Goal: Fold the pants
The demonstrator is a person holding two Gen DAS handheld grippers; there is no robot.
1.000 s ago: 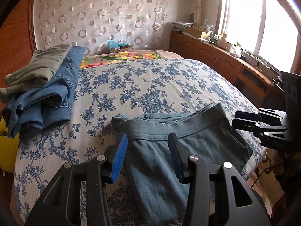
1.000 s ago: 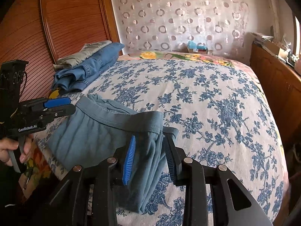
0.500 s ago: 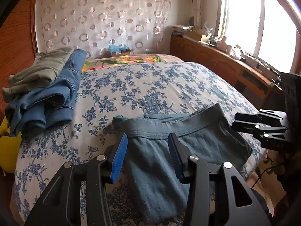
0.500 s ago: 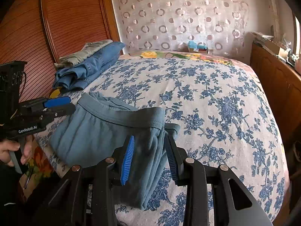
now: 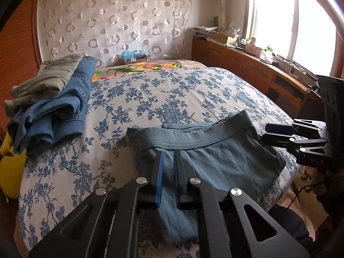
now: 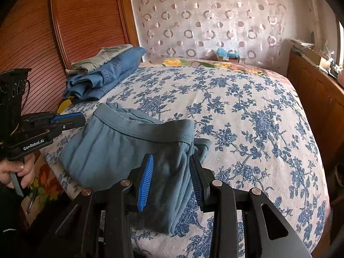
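The grey-blue pants [image 5: 215, 154] lie folded at the near edge of the bed, waistband away from me; they also show in the right wrist view [image 6: 120, 146]. My left gripper [image 5: 168, 157] has its jaws nearly closed just above the left part of the pants; I cannot see fabric pinched between them. My right gripper [image 6: 172, 163] is open, its blue-padded fingers straddling the right folded edge of the pants. Each gripper shows in the other's view: the right gripper [image 5: 279, 133] at the right, the left gripper [image 6: 71, 119] at the left.
A pile of blue jeans [image 5: 56, 111] with olive trousers [image 5: 49, 77] on top sits at the far left by the wooden headboard [image 6: 64, 21]. The floral bedspread [image 5: 172, 94] stretches beyond. A wooden cabinet [image 5: 258, 71] runs along the right under the window.
My left gripper's jaws have closed from wide open to nearly shut over the pants. My right gripper stayed open and hardly moved.
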